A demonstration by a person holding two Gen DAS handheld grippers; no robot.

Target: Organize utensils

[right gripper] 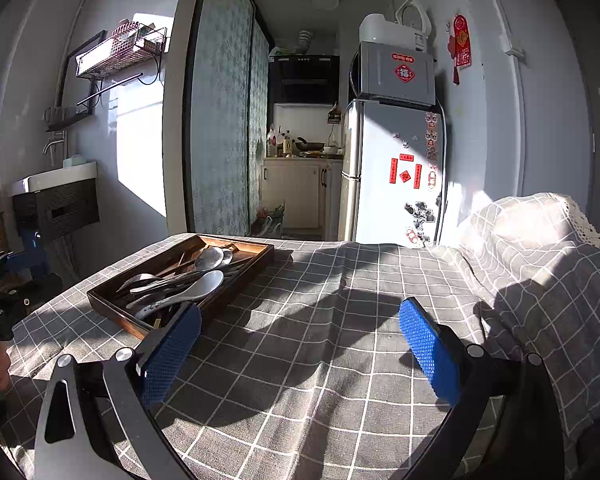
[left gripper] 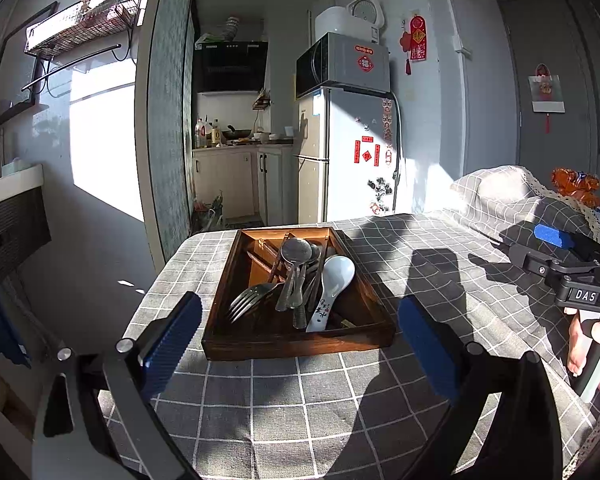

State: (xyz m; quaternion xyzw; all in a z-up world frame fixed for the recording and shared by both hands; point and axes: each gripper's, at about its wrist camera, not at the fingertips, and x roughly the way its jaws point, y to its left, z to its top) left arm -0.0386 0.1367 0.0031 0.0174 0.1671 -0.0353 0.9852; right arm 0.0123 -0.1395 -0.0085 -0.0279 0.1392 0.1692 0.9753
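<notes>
A dark wooden tray (left gripper: 284, 345) (right gripper: 246, 280) lies on the grey checked tablecloth, with utensils piled loosely in it. In the pile are a white ceramic spoon (left gripper: 336, 276) (right gripper: 204, 284), a steel fork (left gripper: 248, 300), metal spoons (left gripper: 296, 250) (right gripper: 210, 258) and brown chopsticks (left gripper: 260, 259). My left gripper (left gripper: 300, 308) is open just in front of the tray's near wall, holding nothing. My right gripper (right gripper: 300, 312) is open over bare cloth to the right of the tray, its left pad (right gripper: 172, 352) near the tray's corner. It also shows at the right edge of the left wrist view.
The cloth-covered table (left gripper: 308, 400) drops off at its left edge (left gripper: 152, 292). A cloth-draped hump (left gripper: 500, 192) (right gripper: 540, 248) rises at the right. A fridge (left gripper: 352, 152) with a microwave on top stands behind the table. A person's hand (left gripper: 596, 344) holds the right gripper's handle.
</notes>
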